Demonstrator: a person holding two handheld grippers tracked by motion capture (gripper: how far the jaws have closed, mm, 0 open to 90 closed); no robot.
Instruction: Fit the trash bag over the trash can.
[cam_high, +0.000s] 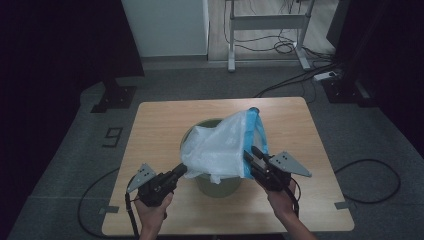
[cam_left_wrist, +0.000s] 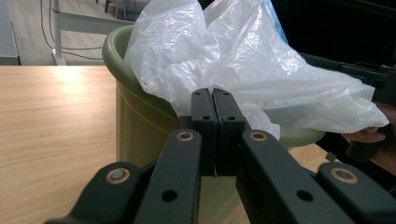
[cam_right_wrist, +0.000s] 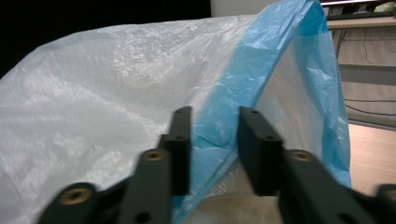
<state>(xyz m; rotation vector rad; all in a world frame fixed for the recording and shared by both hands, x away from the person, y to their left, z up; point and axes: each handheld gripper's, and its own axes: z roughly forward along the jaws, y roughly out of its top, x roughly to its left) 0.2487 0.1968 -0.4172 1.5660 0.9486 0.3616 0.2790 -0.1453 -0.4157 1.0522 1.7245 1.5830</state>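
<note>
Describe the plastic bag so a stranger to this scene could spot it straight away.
Start at the light wooden table and find the olive-green bin near its front edge. The plastic bag is draped over the bin's mouth, between the left gripper and right gripper. It alone is thin, crinkled, translucent white, with a blue band at its open end.

— What colours is your bag (cam_high: 220, 147)?
— Translucent white, with a blue band (cam_high: 248, 145) along its edge; your bin (cam_high: 216, 184) is olive green; your table (cam_high: 155, 125) is pale woodgrain; your grippers are black.
</note>
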